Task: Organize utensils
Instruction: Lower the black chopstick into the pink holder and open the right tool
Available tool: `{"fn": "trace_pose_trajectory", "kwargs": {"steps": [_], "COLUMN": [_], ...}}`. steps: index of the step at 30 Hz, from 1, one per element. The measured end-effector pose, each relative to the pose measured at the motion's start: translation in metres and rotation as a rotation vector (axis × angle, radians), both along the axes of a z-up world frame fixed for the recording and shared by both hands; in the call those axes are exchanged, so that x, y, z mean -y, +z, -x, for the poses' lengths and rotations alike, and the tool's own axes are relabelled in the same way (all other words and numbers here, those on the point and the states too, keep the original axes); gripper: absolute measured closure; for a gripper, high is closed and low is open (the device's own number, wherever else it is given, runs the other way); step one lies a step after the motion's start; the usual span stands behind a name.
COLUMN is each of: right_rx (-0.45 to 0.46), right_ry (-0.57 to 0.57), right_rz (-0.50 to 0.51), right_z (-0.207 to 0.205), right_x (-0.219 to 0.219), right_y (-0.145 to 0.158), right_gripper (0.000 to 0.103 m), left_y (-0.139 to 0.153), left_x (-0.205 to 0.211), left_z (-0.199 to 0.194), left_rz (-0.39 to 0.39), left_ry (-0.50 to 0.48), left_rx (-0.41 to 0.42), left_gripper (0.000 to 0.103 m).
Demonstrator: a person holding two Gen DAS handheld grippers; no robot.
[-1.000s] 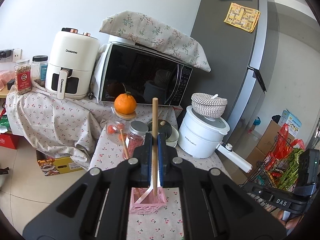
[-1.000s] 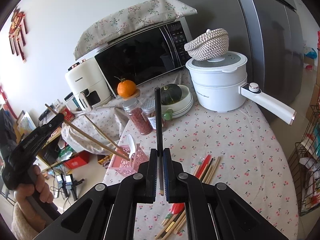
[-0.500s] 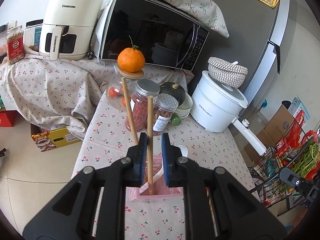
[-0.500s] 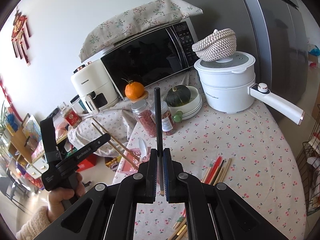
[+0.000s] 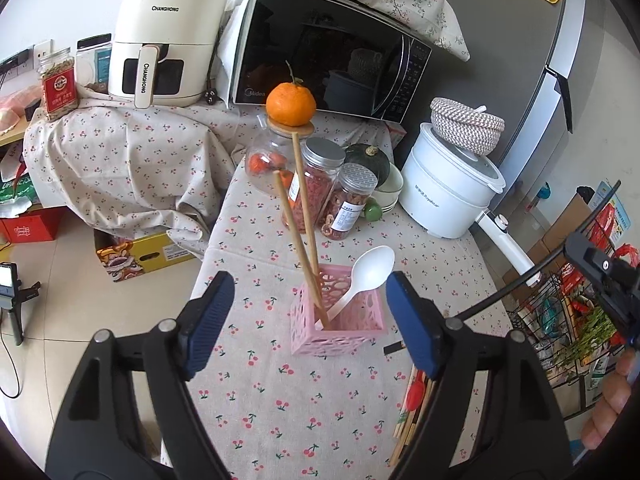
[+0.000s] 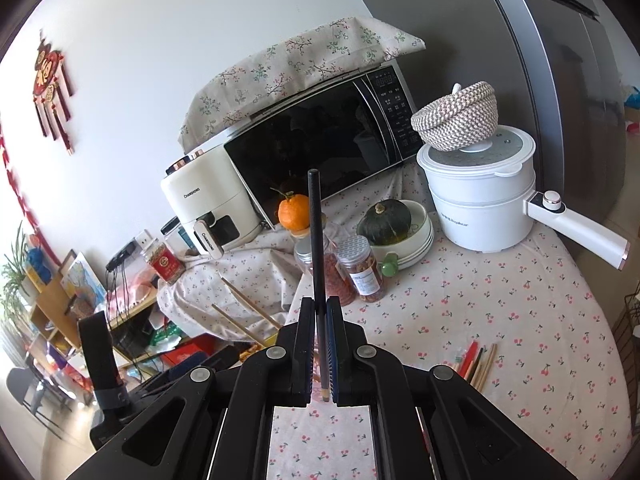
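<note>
— Since a second ago the left gripper (image 5: pixel 308 320) has let go of its wooden chopstick (image 5: pixel 306 216), and its jaws are opening wide with nothing pressed between them.

— Where is that chopstick?

— Standing in the pink basket (image 5: pixel 340 334) just beyond the blue pads (image 5: pixel 408 320), leaning far-left beside a second wooden chopstick (image 5: pixel 294 236) and a white spoon (image 5: pixel 362 276).

— And the right gripper (image 6: pixel 320 344)?

— Clamped narrow on a black chopstick (image 6: pixel 315 240), which stands upright. More chopsticks (image 6: pixel 478 364) lie loose on the cherry-print tablecloth (image 6: pixel 520 312) to its right, well apart from the jars (image 6: pixel 360 268) farther back.
</note>
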State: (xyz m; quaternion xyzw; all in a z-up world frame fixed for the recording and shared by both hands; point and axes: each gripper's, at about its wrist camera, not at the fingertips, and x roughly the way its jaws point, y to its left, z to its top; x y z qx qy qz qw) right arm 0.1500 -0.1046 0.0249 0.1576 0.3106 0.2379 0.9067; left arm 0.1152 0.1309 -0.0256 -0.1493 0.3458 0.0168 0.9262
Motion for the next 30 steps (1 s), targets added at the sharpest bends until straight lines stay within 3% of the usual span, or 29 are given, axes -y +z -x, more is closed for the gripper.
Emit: {"fn": "trace_pose_trajectory", "kwargs": {"steps": [5,15,24,28,30], "right_rx": [0.014,0.027,-0.101,-0.122,-0.12], "right_ry": [-0.012,-0.014,-0.011,-0.009,-0.011], "right_rz": [-0.003,0.044,0.061,0.068,0.062], "right_z": [-0.013,-0.041,-0.07,-0.073,-0.072], "right_x": [-0.016,-0.066,-0.085,-0.086,-0.083], "right_y": [0.004,-0.009,-0.047,-0.051,-0.049], "right_gripper": [0.097,0.097,0.097,0.094,0.088], "left_y": [-0.004,-0.011,-0.013,-0.015,-0.015], "left_x": [-0.008,-0.025,-0.02,-0.018,-0.017], "left_z": [0.01,0.017,0.017,0.016,0.016], "left_rz": [-0.06,-0.044,-0.039,-0.041,-0.04], "left_ry": [-0.012,-0.007,-0.033,-0.044,-0.048], "left_rx": [-0.02,-0.069,-0.095,-0.103,-0.108], "left_gripper": [0.022,0.022,0.022,0.022,0.022]}}
